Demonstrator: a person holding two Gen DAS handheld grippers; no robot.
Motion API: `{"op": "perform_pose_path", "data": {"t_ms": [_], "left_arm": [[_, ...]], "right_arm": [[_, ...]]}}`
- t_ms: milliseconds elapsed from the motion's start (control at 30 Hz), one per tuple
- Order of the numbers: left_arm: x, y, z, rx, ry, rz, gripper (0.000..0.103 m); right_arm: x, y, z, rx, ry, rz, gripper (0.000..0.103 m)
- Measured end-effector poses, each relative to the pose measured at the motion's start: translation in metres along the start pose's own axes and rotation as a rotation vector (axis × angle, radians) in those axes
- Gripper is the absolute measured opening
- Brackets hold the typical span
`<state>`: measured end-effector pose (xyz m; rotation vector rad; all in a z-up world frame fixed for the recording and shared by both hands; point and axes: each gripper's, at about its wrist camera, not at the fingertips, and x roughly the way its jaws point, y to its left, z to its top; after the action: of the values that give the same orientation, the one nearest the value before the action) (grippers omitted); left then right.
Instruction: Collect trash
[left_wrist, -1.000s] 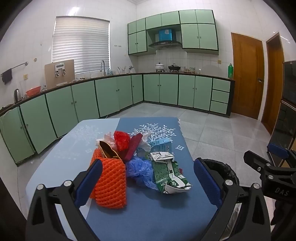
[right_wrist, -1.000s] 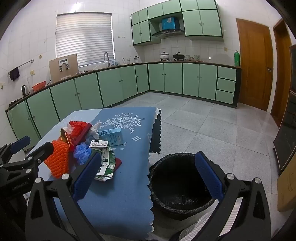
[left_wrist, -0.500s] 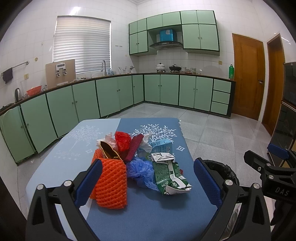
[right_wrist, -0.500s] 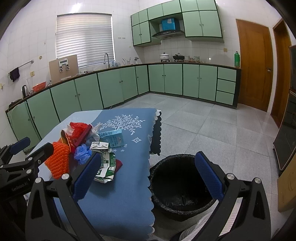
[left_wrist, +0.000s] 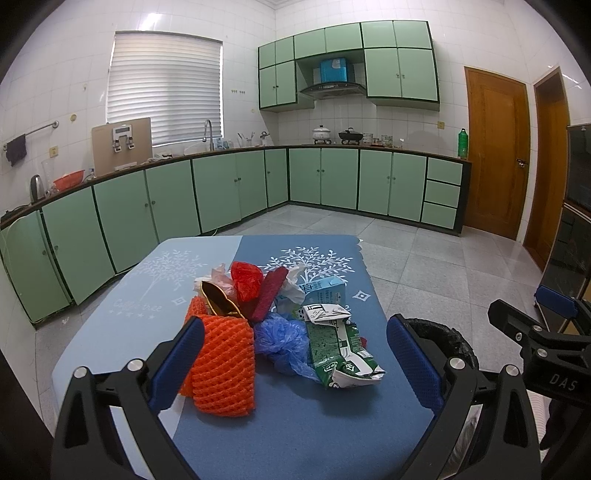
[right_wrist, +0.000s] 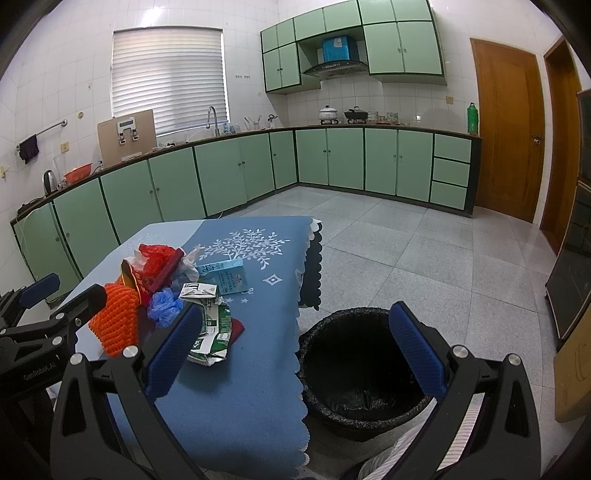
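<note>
While both claws, left (left_wrist: 295, 363) and right (right_wrist: 295, 349), gape empty, the trash pile (left_wrist: 273, 325) sits uncollected on the tabletop (left_wrist: 295, 424) beside the bin (right_wrist: 364, 369).

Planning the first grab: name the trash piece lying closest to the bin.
The crushed green carton: it lies at the pile's bin-side edge; the orange net sits farthest.

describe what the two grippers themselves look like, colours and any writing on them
Both are black plastic frames with silver screw heads and jaws faced with textured blue pads. The left gripper has white lettering "GenRobot.AI" on its side, seen from the right wrist view; the right gripper has "DAS" on its side. No cables or sleeves are visible.
</note>
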<state>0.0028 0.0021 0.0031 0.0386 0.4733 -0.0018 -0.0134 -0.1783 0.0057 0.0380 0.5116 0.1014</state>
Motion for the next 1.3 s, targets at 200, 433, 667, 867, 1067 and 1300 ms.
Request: {"op": "perform_pose_path", "data": {"t_ms": [200, 433, 667, 867, 1067, 1300], "left_arm": [[-0.0009, -0.0004, -0.0023, -0.002, 0.0, -0.003, 0.097], [-0.0009, -0.0004, -0.0023, -0.002, -0.001, -0.002, 0.097], [-0.0009, -0.0004, -0.0024, -0.002, -0.001, -0.002, 0.097], [-0.0006, 0.0, -0.0022, -0.003, 0.0, -0.003, 0.097], [-0.0005, -0.0001, -0.0023, -0.002, 0.001, -0.003, 0.097], [-0.0006, -0.0003, -0.0025, -0.002, 0.001, -0.003, 0.097]], "right_arm": [[0.0001, -0.0001, -0.0001, -0.001, 0.0, 0.0, 0.098], [0.0002, 0.0001, -0.0002, -0.001, -0.001, 0.0, 0.098], [0.0001, -0.0001, -0.0003, 0.0, -0.001, 0.0, 0.098], [0.0002, -0.0005, -0.0005, 0.0, 0.0, 0.0, 0.098], [0.0002, -0.0006, -0.0004, -0.001, 0.0, 0.0, 0.098], [0.0, -0.0006, -0.0005, 0.001, 0.0, 0.002, 0.098]]}}
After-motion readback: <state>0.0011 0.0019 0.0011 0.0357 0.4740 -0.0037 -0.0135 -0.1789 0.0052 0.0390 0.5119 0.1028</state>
